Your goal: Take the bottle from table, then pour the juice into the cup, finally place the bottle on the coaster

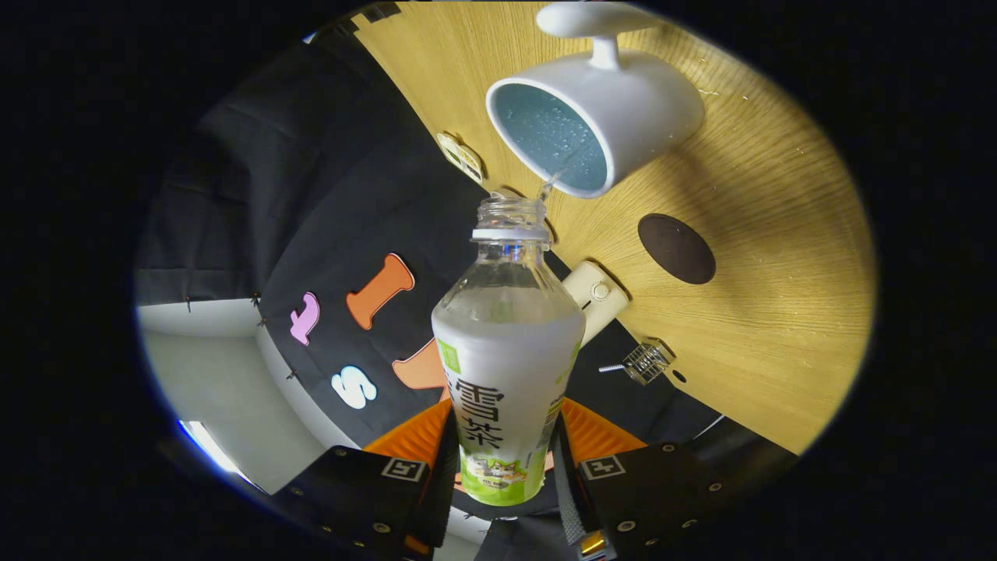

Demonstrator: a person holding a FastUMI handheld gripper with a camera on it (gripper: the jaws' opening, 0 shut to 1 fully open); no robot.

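Jaws clamping tilted bottle (pixel 505 374), stream entering cup (pixel 596 121)

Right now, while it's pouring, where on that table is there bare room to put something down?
Bare wood lies beyond the dark coaster and past the cup. It is crowded near the wall: a cream device, a small wire piece. The gripper holds the bottle.

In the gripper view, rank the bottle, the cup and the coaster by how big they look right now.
1. Bottle, gripped between the gripper's fingers; it is nearest the camera, so it looks inflated.
2. Cup, just beyond the bottle's mouth.
3. Coaster, on the table, clearly smallest.
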